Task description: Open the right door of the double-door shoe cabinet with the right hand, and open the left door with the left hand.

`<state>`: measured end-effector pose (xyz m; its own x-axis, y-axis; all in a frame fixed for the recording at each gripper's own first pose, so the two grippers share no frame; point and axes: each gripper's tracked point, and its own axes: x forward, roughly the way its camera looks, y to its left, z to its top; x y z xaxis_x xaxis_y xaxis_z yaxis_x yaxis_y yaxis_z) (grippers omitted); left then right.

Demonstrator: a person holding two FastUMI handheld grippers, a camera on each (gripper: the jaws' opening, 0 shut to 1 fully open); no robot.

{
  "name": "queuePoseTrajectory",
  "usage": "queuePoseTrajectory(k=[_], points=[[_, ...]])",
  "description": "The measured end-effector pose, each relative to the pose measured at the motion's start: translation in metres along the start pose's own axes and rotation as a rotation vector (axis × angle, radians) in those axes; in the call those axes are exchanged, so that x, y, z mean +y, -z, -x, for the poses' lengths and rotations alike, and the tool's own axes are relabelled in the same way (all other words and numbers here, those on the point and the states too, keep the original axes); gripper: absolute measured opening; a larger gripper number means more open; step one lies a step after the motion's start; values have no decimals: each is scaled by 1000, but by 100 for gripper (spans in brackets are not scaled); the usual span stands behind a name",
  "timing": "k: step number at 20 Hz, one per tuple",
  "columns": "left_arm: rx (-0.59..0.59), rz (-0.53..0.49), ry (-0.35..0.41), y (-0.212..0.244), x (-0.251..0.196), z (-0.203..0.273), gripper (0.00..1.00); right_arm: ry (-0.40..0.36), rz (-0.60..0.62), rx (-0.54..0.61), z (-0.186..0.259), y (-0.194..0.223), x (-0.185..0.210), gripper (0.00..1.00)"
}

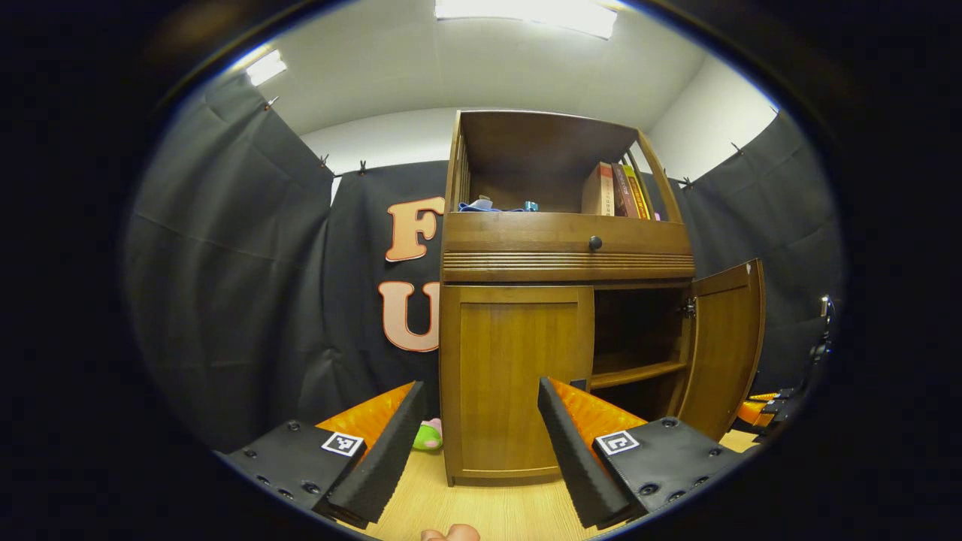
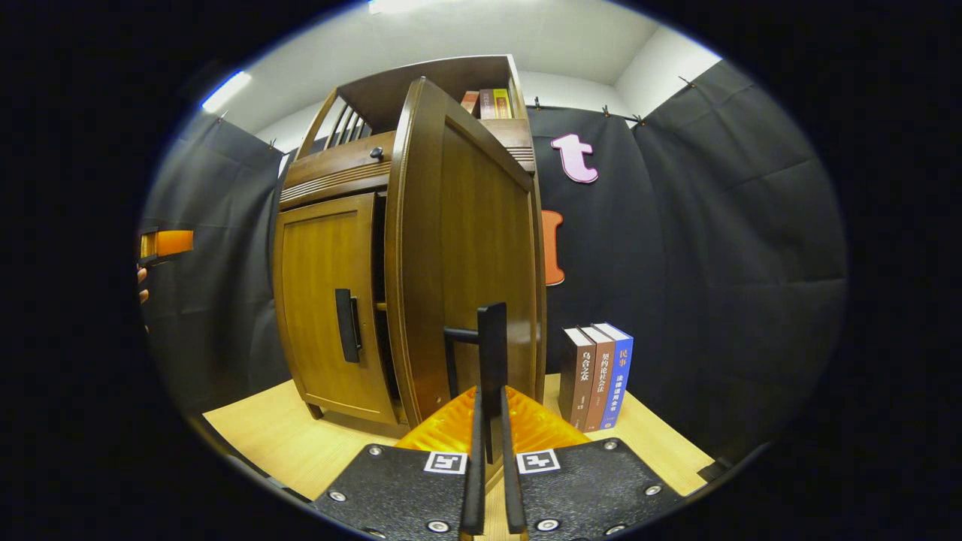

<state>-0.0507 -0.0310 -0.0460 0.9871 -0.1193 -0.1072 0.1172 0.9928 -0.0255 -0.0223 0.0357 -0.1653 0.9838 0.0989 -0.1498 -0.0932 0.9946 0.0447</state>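
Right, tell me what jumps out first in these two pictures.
The brown wooden double-door shoe cabinet dominates, its right door swung open and its left door shut. In the right gripper view, the right hand-held gripper is clamped on that open door's black bar handle. The left hand-held gripper hangs open before the left door.

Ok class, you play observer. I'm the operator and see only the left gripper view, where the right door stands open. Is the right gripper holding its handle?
Observer: Yes. In the right gripper view, the right gripper has both fingers closed on the right door's handle.
Operator: Where do I grab the left door?
Observer: The left door's handle is a dark vertical bar at its inner edge.
Operator: Anything past the open door?
Observer: Three books stand upright beside the cabinet.
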Motion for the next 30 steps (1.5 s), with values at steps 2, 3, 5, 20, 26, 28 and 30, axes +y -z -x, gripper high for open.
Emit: queuePoseTrajectory(k=[2,3,5,20,26,28,30], points=[[-2,-1,11,-1,-5,0,95,7,4,-1,3,0,-7,9],[-4,-2,16,-2,-7,0,95,14,5,0,4,-1,-11,9],[-12,-3,18,-5,-10,-1,96,31,3,1,6,-2,-21,8],[5,18,43,9,-49,-26,97,100,-8,-29,9,-6,-92,4],[23,29,69,29,-80,-52,95,95,-27,-27,15,-8,-108,18],[40,37,78,42,-90,-66,95,143,-14,-48,24,-15,-126,5],[56,37,90,56,-100,-81,95,174,0,-87,34,-26,-142,6]])
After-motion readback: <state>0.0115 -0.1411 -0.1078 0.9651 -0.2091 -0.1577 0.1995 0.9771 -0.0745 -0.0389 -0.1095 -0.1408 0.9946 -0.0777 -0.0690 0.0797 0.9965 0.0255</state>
